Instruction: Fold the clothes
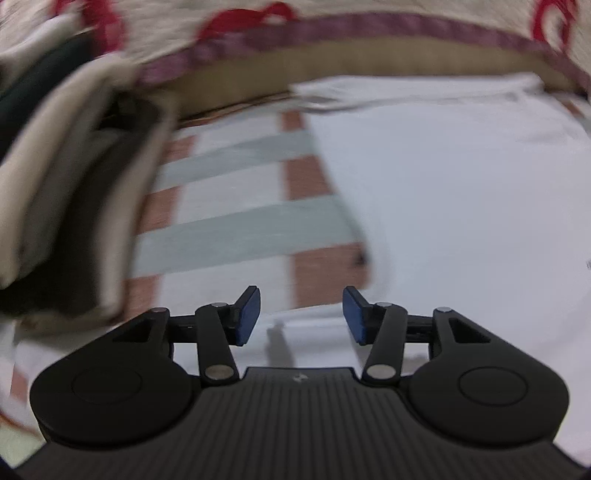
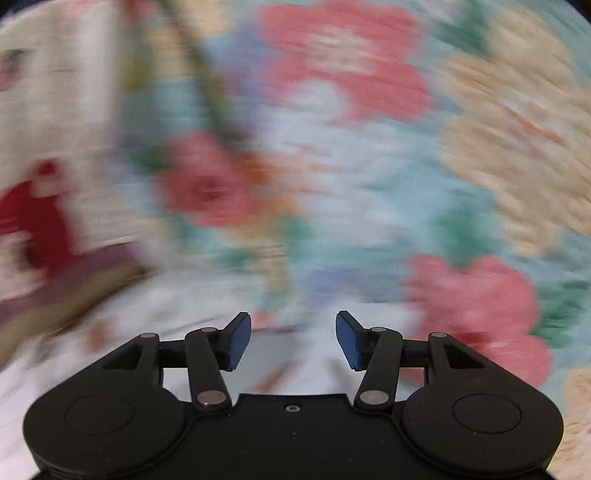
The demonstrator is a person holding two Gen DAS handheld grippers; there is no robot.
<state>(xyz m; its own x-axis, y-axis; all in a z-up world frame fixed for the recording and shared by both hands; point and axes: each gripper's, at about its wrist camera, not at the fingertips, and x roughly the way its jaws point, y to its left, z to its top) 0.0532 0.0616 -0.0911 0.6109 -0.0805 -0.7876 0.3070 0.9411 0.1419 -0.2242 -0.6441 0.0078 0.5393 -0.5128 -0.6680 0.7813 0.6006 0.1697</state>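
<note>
A white garment point(image 1: 443, 192) lies flat on the checked bedspread point(image 1: 236, 229), filling the right half of the left wrist view. My left gripper point(image 1: 301, 315) hovers over its near left edge, open, with nothing between the blue pads. In the right wrist view my right gripper point(image 2: 293, 339) is open and empty above white cloth point(image 2: 155, 306), the picture heavily blurred.
A stack of folded clothes point(image 1: 70, 192) in cream, dark and green tones stands at the left. A cream cover with red pattern and a purple border point(image 1: 332, 29) rises at the back. A flowered blanket point(image 2: 351, 147) fills most of the right wrist view.
</note>
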